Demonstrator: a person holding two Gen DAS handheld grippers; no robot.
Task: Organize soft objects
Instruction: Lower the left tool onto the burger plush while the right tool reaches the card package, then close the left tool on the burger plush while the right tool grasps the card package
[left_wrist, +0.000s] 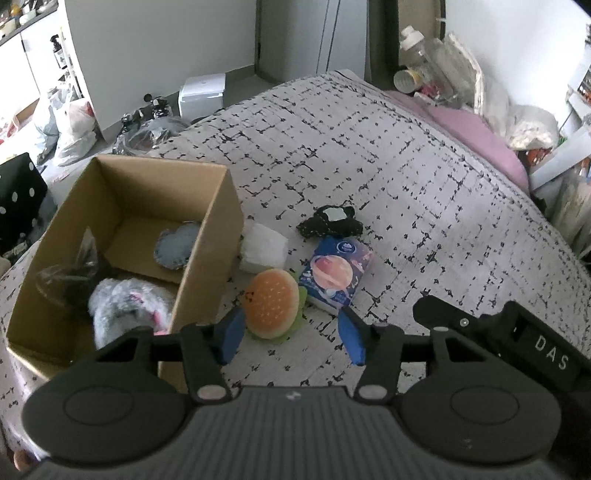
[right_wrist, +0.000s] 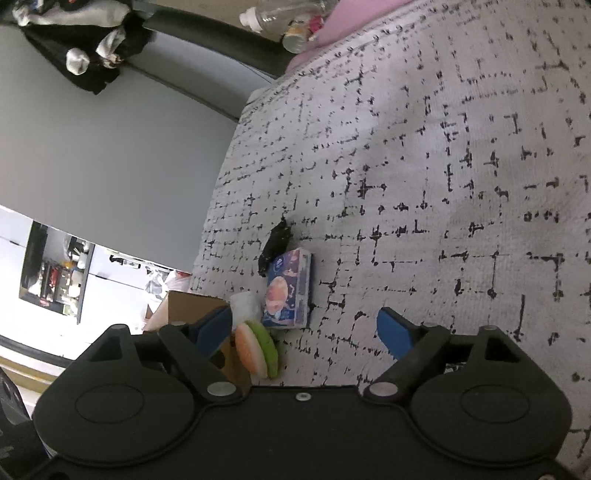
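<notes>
Box (left_wrist: 207, 236), open-topped, on bedspread (left_wrist: 424, 177), holding grey plush (left_wrist: 125, 306), blue-grey pad (left_wrist: 175, 245) and dark bag (left_wrist: 70, 277); just outside its near wall lie burger toy (left_wrist: 272, 308), tissue pack (left_wrist: 334, 275), white wad (left_wrist: 264, 249) and, farthest from the box, black pouch (left_wrist: 328, 221). Left gripper (left_wrist: 290, 334) hangs over the burger with jaws apart, gripping nothing; right gripper (right_wrist: 303, 332) likewise parted and empty, near the burger and pack. Risk: both tools crowd the same toy beside the box, so a closing pad may catch the cardboard wall or nudge the pack, and the squashy burger could slip from a shallow pinch.
</notes>
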